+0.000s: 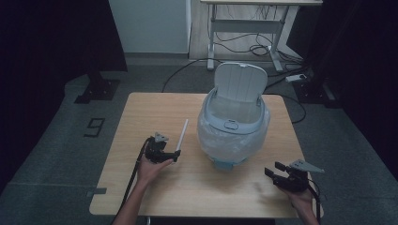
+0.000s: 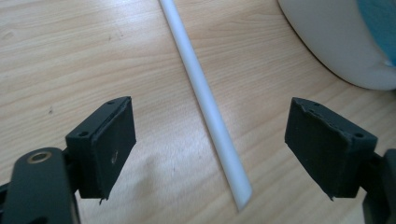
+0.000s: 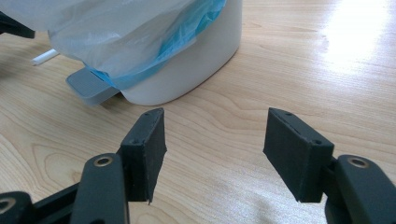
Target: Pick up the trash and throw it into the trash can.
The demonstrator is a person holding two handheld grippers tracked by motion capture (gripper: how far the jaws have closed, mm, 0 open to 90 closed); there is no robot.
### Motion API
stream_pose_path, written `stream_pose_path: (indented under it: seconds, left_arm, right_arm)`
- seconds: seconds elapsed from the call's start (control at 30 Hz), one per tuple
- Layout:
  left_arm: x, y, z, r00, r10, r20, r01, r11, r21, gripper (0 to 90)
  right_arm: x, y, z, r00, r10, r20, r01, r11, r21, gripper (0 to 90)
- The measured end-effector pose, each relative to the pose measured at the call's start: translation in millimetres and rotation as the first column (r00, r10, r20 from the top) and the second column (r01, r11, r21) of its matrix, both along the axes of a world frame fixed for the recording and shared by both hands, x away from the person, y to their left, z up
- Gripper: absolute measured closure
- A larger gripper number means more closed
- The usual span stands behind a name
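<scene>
A thin white tube (image 1: pixel 182 135) lies on the wooden table (image 1: pixel 141 112), left of a small bin (image 1: pixel 233 125) with its lid raised and a clear bag lining it. My left gripper (image 1: pixel 176 156) is at the tube's near end. Its jaws stand open on either side of the tube (image 2: pixel 210 112), and neither pad touches it. At the table's front right, my right gripper (image 1: pixel 274 169) is open and holds nothing. It points at the bin's white base (image 3: pixel 187 79) and grey pedal (image 3: pixel 88 88). The tube's end (image 3: pixel 44 57) peeks out at the far left.
The bin's bag (image 2: pixel 341 42) bulges close on the right of my left gripper. Beyond the table a white desk frame (image 1: pixel 244 28) stands on the floor with cables around it. A person's forearms come in from the bottom edge.
</scene>
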State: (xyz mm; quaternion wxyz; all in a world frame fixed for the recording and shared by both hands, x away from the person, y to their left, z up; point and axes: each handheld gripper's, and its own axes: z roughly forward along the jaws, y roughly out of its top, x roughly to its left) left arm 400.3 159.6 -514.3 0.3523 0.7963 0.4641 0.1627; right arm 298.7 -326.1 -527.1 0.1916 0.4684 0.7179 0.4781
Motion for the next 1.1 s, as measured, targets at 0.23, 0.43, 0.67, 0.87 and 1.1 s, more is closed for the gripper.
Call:
stream_pose_path:
  seconds: [0.23,0.43,0.67,0.87,1.1]
  left_arm:
    - [16.7,-9.7,-8.1,0.9999,0.007,-0.008,-0.007,0.9997,0.024,19.6]
    - [28.8,-14.8,-16.8,0.9997,0.014,-0.021,-0.013,0.9991,0.041,22.7]
    - [33.5,-18.4,-25.2,0.9989,0.040,-0.023,-0.039,0.9975,0.059,31.8]
    - [32.0,-20.2,-27.4,0.9987,0.048,-0.019,-0.046,0.9957,0.081,38.3]
    - [28.6,-16.8,-27.6,0.9993,0.036,0.000,-0.036,0.9966,0.074,59.2]
  right_arm:
    - [0.8,1.5,-1.6,1.0000,0.002,-0.003,-0.003,1.000,-0.013,38.1]
    - [0.8,0.8,-1.4,1.0000,0.000,-0.003,0.000,1.000,-0.014,38.2]
    - [1.5,0.5,-2.6,0.9999,-0.006,-0.008,0.006,1.000,-0.015,38.2]
    - [0.6,0.6,-1.7,0.9999,-0.015,0.002,0.015,1.000,-0.014,38.5]
    - [0.7,0.6,-2.2,0.9998,-0.019,0.000,0.019,1.000,-0.016,38.5]
